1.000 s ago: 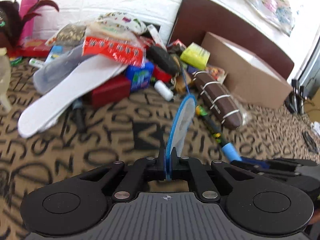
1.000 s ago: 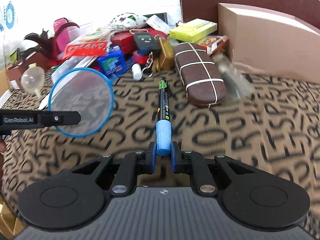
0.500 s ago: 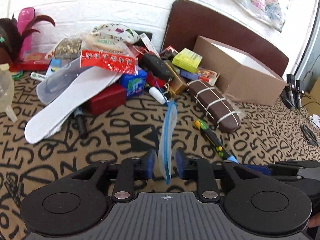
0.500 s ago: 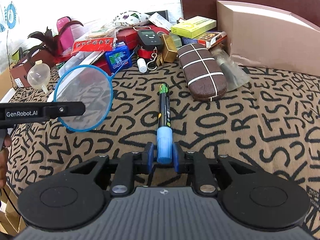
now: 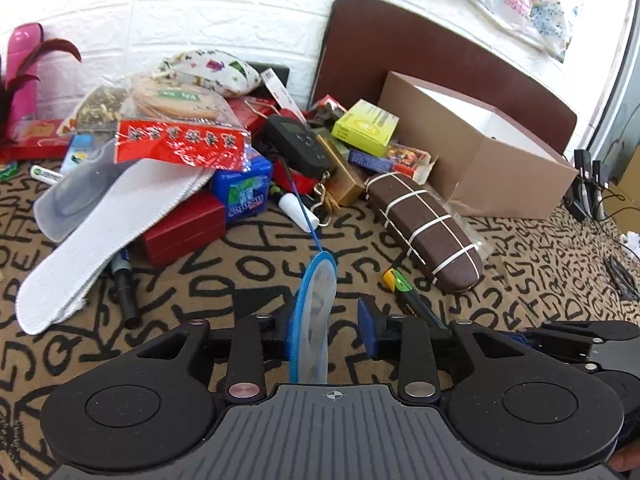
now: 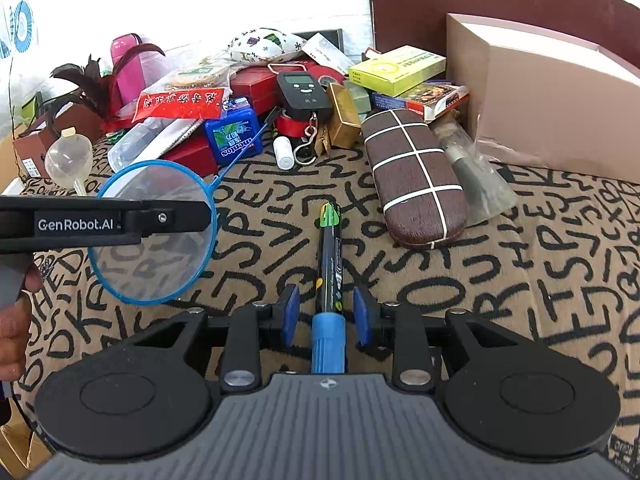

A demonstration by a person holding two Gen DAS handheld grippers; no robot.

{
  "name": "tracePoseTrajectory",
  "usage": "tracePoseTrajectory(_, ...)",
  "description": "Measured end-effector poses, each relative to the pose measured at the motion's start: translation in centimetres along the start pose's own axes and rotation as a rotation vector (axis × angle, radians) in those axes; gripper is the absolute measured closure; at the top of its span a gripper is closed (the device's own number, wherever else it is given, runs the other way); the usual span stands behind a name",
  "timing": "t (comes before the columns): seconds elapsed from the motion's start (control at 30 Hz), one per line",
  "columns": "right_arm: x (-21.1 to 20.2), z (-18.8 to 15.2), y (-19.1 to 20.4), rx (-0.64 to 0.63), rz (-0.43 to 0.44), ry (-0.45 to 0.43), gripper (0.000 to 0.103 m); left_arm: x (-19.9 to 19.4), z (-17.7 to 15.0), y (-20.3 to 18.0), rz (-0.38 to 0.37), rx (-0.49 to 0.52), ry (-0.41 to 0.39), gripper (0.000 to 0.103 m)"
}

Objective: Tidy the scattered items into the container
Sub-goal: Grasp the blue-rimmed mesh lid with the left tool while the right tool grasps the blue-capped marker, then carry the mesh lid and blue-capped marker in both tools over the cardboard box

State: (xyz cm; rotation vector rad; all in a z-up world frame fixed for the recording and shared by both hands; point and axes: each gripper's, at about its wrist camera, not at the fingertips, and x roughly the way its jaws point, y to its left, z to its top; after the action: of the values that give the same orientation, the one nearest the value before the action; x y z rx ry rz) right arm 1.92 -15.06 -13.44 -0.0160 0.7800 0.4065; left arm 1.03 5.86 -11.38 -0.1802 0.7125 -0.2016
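Both my grippers have just spread wide, the left gripper (image 5: 327, 334) releasing the round blue mesh net (image 6: 152, 232) and the right gripper (image 6: 326, 314) the blue-capped black marker (image 6: 330, 276), both lying well short of the open brown cardboard box (image 5: 472, 152), so neither is tidied.

Looking forward over the right gripper (image 6: 326, 318), jaws standing apart on either side of a marker (image 6: 330, 276) and not touching it. Marker lying on the letter-patterned cloth (image 6: 520, 280), blue cap nearest, green tip pointing away. Seeing the left gripper (image 6: 120, 224) reaching in from the left, crossing in front of a blue-rimmed round net (image 6: 154, 236), its thin handle running up toward a blue mint box (image 6: 234, 136). Showing a brown glasses case (image 6: 416, 180) lying beyond the marker to the right, a cardboard box (image 6: 552, 104) standing behind it, and a heap of clutter with a black hanging scale (image 6: 302, 94) farther back.
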Motion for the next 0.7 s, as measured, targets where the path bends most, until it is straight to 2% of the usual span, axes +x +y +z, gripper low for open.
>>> tracePoseTrajectory(0.03,0.2,0.1,0.0,0.001,0.003,0.004,0.070,0.2,0.0,0.0,-0.010,0.005,0.012,0.100)
tracePoseTrajectory(0.07,0.5,0.2,0.0,0.002,0.007,0.011,0.070,0.4,0.0,0.0,-0.019,0.005,0.025,0.103)
tracePoseTrajectory(0.23,1.4,0.3,0.1,-0.002,-0.003,0.023,0.070,0.8,-0.1,0.0,-0.005,0.011,0.040,0.103)
tracePoseTrajectory(0.3,1.6,0.5,0.2,-0.001,-0.009,0.023,0.070,1.1,-0.1,0.0,0.000,0.009,0.045,0.078)
tracePoseTrajectory(0.37,2.0,0.7,0.3,0.000,-0.010,0.024,0.070,1.5,-0.1,0.1,0.003,0.005,0.052,0.078)
tracePoseTrajectory(0.4,2.2,0.7,0.3,-0.001,-0.009,0.024,0.071,1.7,-0.1,0.1,0.000,0.003,0.057,0.082)
tracePoseTrajectory(0.43,2.4,0.8,0.3,-0.005,-0.008,0.024,0.078,1.9,-0.1,0.1,-0.002,0.002,0.063,0.095)
tracePoseTrajectory(0.47,2.6,0.8,0.3,-0.009,-0.009,0.025,0.085,2.0,-0.1,0.1,-0.004,0.002,0.070,0.103)
tracePoseTrajectory(0.7,1.2,0.5,-0.2,0.060,0.076,0.050,0.085,-0.2,-0.3,-0.9,0.006,0.040,0.025,0.103)
